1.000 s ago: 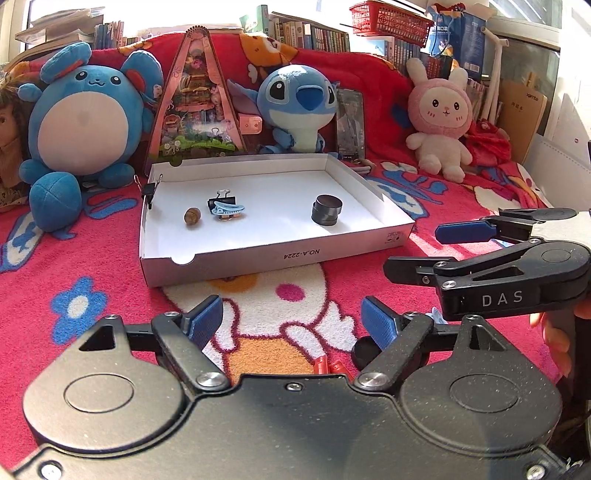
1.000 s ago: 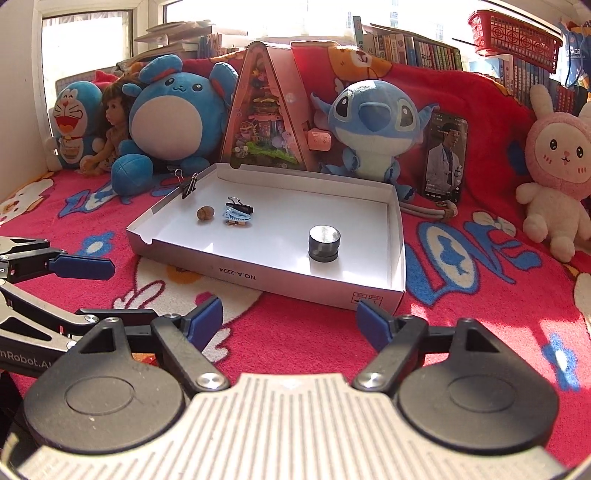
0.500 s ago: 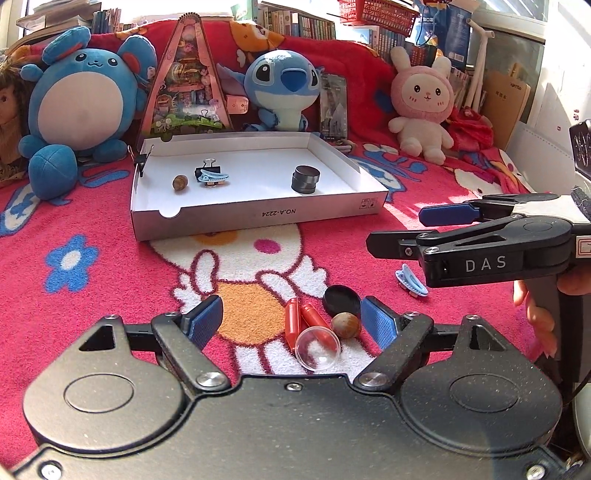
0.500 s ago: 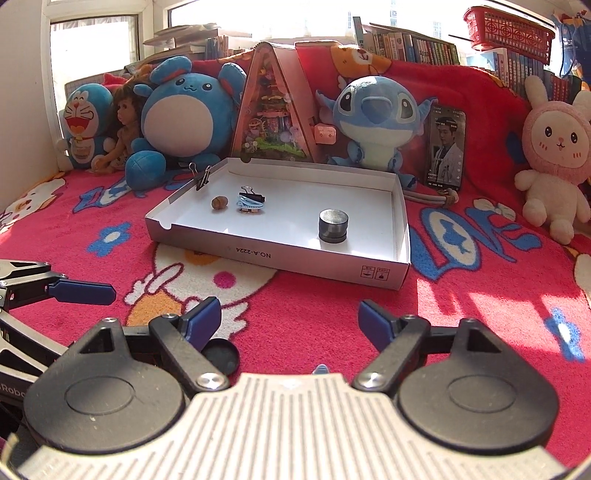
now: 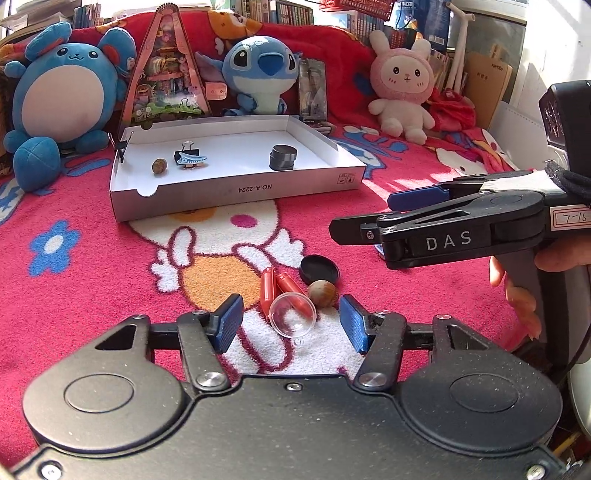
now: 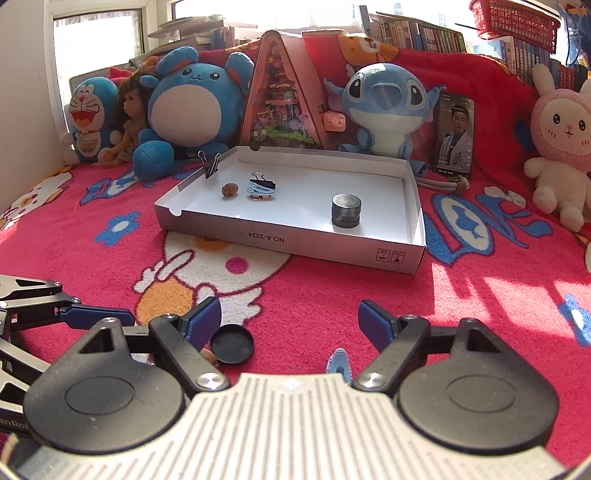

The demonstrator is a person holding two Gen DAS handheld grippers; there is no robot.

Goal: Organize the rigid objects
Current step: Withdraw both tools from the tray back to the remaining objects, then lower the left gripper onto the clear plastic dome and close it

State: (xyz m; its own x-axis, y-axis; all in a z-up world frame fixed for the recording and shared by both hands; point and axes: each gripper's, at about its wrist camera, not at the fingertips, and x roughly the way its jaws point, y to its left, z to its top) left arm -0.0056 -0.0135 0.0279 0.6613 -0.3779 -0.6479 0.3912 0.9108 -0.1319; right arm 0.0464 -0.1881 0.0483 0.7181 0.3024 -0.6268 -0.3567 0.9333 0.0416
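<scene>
Left tongs [image 5: 291, 324] closing — clear dome [image 5: 291, 314] between, untouched.

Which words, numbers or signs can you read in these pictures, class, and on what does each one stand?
"NO.A-2224", upside down: front wall of the white cardboard tray.
"DAS": side of the right gripper.
Handwritten "7-16", partly cut off: white sticker on that gripper.
Two handling symbols: tray's front corner; too small to make out.
Book spines and phone screen: too small to read.

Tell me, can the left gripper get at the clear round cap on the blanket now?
Probably yes. The left gripper is closing, with the clear cap between its fingers, not yet touched. The orange tubes lie against it.
</scene>
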